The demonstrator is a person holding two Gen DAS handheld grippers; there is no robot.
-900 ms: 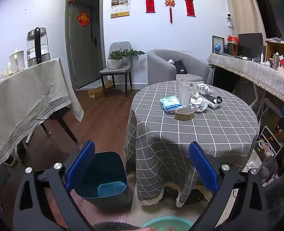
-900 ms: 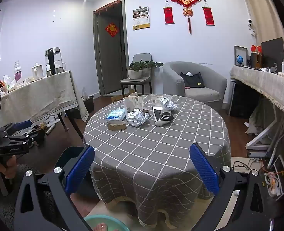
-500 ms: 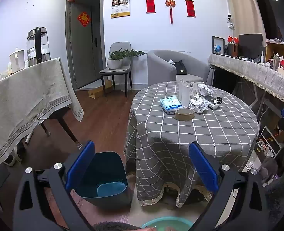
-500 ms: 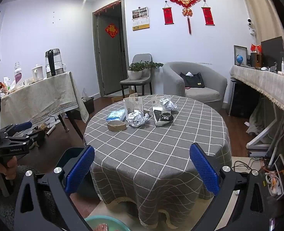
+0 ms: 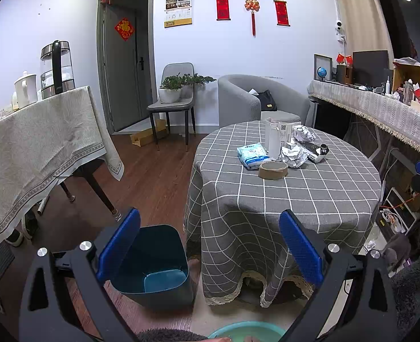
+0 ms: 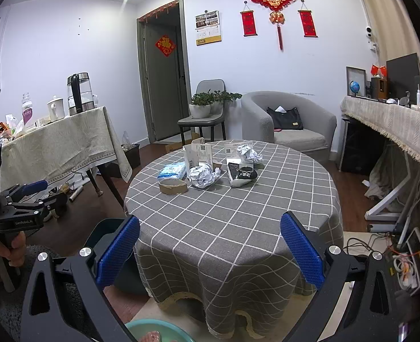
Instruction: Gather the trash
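Observation:
A round table with a grey checked cloth [image 5: 318, 188] [image 6: 238, 208] holds the trash: two crumpled paper balls [image 6: 202, 175] [image 6: 248, 154], a black wrapper [image 6: 241, 173], a blue tissue pack [image 6: 172, 171], a brown tape roll [image 6: 172, 186] and upright white cards [image 6: 198, 154]. They also show in the left wrist view around the nearer paper ball [image 5: 294, 156]. A dark blue bin [image 5: 152, 265] stands on the floor left of the table. My left gripper [image 5: 210, 250] is open and empty, low in front of the bin. My right gripper [image 6: 210, 250] is open and empty before the table's near edge.
A side table with a beige cloth [image 5: 38, 142] carries a kettle [image 5: 57, 65] at left. A chair with a plant [image 5: 175, 91] and a grey armchair [image 5: 255, 99] stand at the back. A long covered shelf [image 5: 381, 108] runs along the right. A teal basin [image 5: 247, 333] lies at my feet.

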